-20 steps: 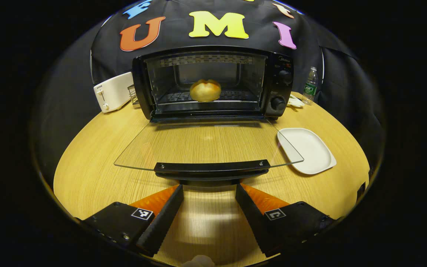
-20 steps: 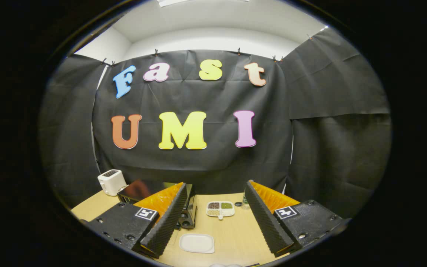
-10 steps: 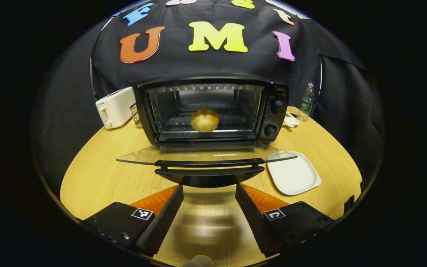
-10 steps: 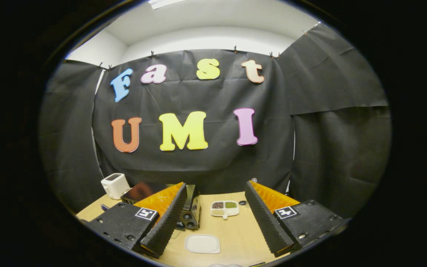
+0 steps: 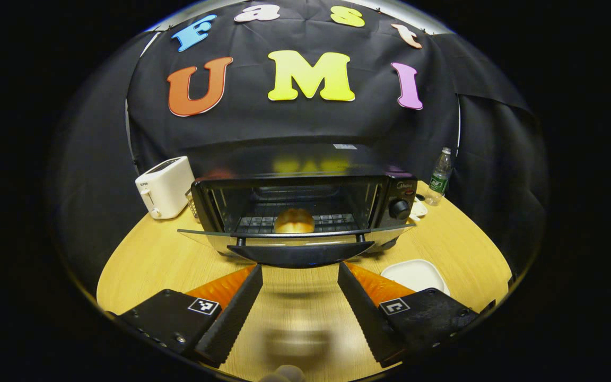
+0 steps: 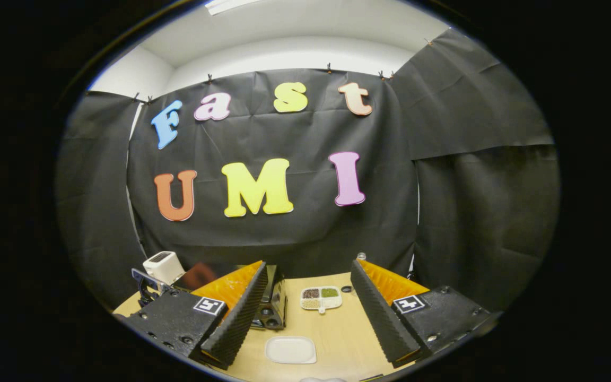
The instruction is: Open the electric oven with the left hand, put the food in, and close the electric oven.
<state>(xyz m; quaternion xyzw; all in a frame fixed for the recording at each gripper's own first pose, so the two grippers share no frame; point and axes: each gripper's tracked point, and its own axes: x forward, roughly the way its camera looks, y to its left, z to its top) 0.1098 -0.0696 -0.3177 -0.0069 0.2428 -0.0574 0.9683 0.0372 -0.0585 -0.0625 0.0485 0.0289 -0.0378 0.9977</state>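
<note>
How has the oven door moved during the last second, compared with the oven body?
Yes. The glass door has swung up toward the oven; it lay flat over the table before, and now stands partly raised, not yet closed.

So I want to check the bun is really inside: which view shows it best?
The left gripper view. It faces the oven front, and the bun sits on the rack behind the half-raised glass door. In the right gripper view, the oven is mostly hidden behind a finger, so its inside can't be seen.
</note>
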